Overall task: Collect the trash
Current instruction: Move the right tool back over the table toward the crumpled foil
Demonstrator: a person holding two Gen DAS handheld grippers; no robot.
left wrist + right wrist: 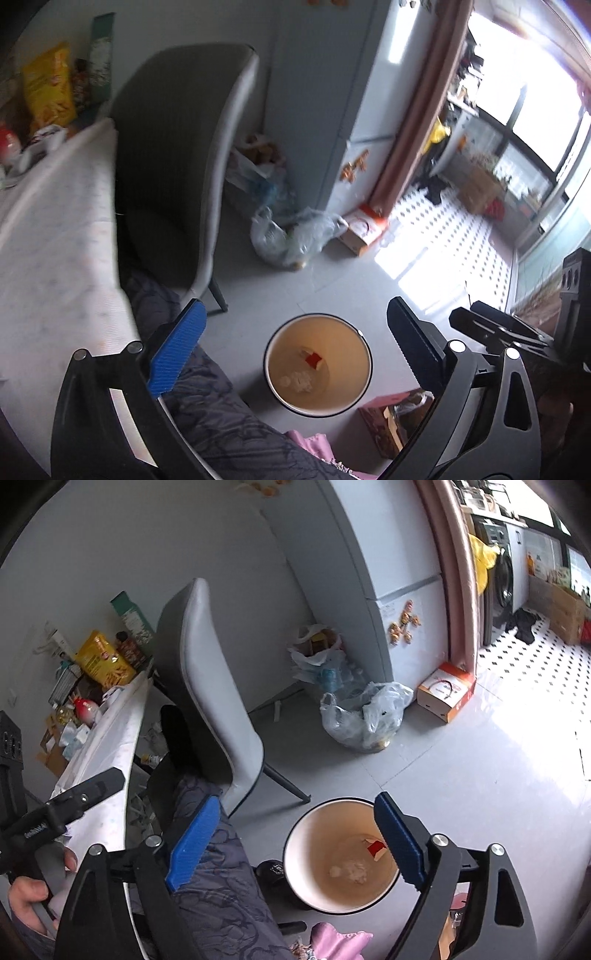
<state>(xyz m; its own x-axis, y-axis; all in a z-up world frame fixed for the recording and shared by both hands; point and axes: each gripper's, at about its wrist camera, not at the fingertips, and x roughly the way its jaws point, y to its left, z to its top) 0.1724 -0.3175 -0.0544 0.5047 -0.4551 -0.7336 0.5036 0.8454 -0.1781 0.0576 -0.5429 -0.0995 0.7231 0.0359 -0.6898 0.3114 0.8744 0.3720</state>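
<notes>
While I hover over the bin (pixel 317 365), left gripper (pixel 295 354) and right gripper (pixel 295 845) both gape wide, holding nothing. Crumpled paper (pixel 300 381) sits at the bin's 6 o'clock, red scrap (pixel 314 359) at center.

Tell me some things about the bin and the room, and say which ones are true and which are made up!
1. The round bin on the floor has some trash in it. True: a red-and-white scrap and a crumpled white wad lie at the bottom.
2. The left gripper is squeezing a paper ball. False: its jaws stand wide apart with nothing between them.
3. The right gripper is open and empty. True.
4. The grey chair is lying on its side. False: it stands upright on its legs.
5. A clear plastic bag sits on the floor near the fridge. True.
</notes>
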